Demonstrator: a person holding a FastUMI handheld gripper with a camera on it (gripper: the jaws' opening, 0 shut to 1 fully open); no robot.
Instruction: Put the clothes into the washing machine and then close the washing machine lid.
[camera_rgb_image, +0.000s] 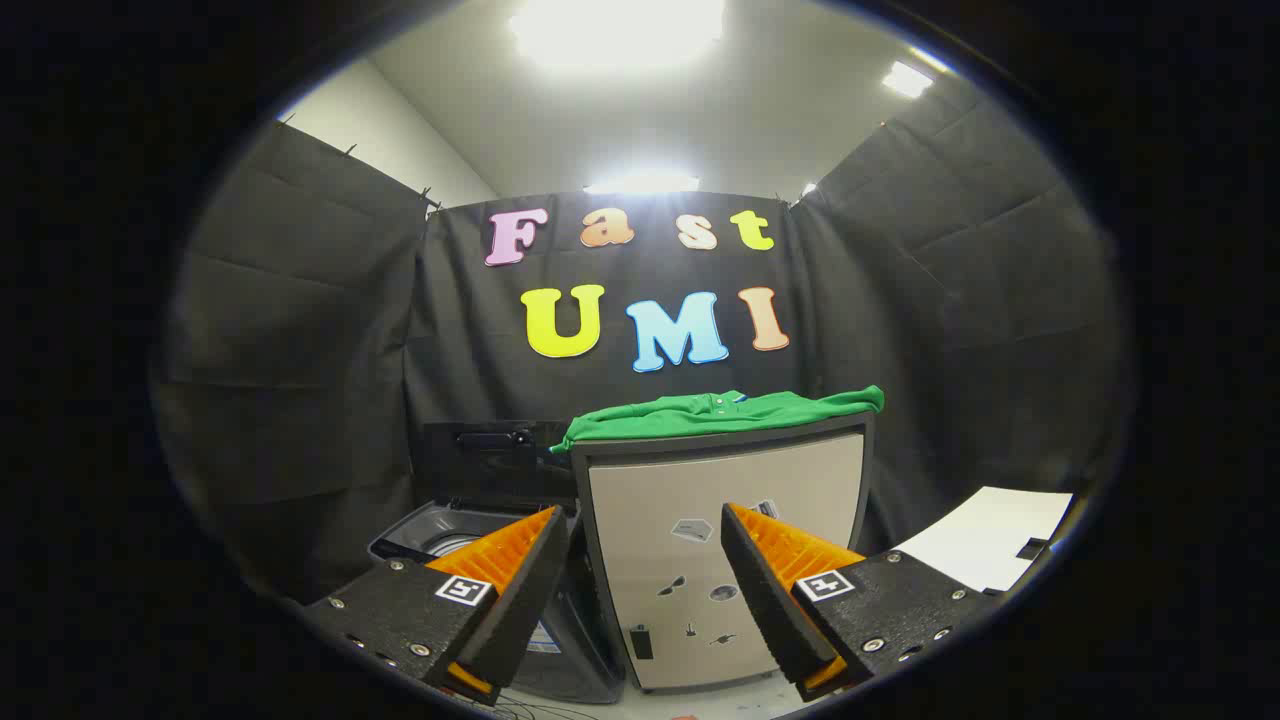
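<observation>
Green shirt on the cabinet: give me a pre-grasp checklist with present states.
1. Gripper open, nothing between the fingers: ok.
2. Green shirt lying in sight on top of the beige cabinet, beyond the fingers: ok.
3. Fingers at shirt height: not ok, they sit lower, in front of the cabinet's face.
4. Washing machine lid raised: ok.
5. Washing machine drum empty: cannot tell.
</observation>
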